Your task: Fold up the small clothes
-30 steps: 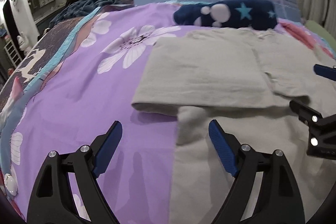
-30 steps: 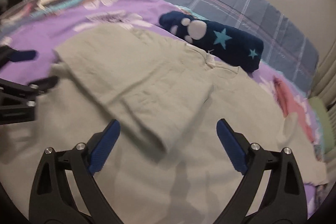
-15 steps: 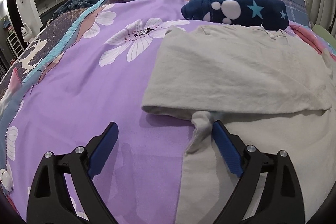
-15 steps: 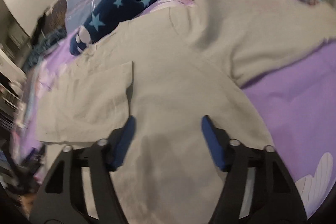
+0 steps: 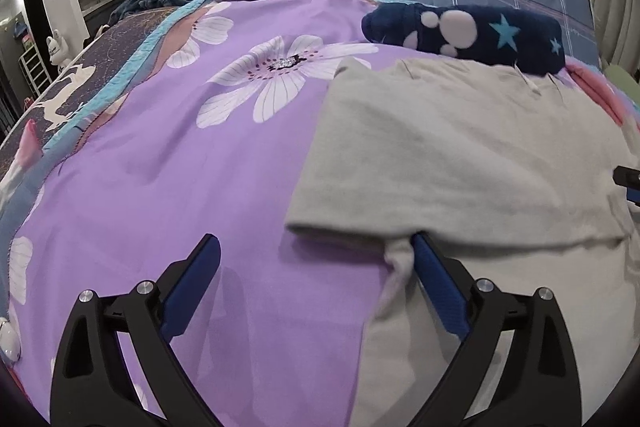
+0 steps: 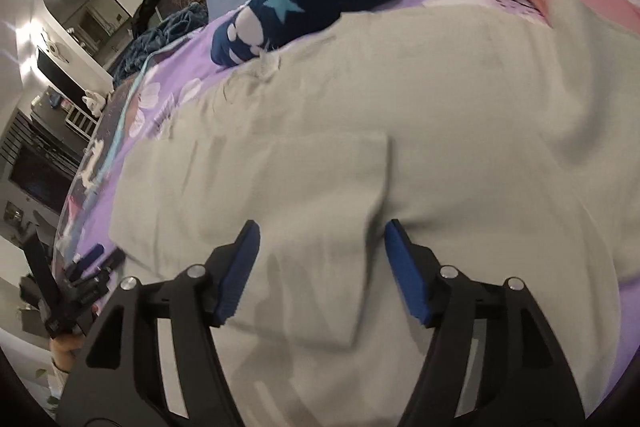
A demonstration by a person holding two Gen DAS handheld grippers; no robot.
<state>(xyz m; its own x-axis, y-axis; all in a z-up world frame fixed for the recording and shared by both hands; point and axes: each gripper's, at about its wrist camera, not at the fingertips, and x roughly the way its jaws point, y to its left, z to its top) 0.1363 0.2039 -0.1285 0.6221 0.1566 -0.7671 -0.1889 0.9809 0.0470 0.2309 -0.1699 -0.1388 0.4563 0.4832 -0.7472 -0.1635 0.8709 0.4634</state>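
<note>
The left gripper (image 5: 316,259) gapes wide at the grey shirt's (image 5: 460,155) folded edge. Only the right wrist view shows the right gripper (image 6: 322,247), spread wide over the shirt's middle.

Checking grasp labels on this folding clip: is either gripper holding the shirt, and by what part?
Nothing is held. The left gripper and right gripper are both open over the grey shirt.

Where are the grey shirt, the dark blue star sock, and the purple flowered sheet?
grey shirt (image 5: 460,151), left wrist view, folded top layer
star sock (image 5: 480,31), left wrist view, its middle
flowered sheet (image 5: 180,167), left wrist view, bare purple part
</note>
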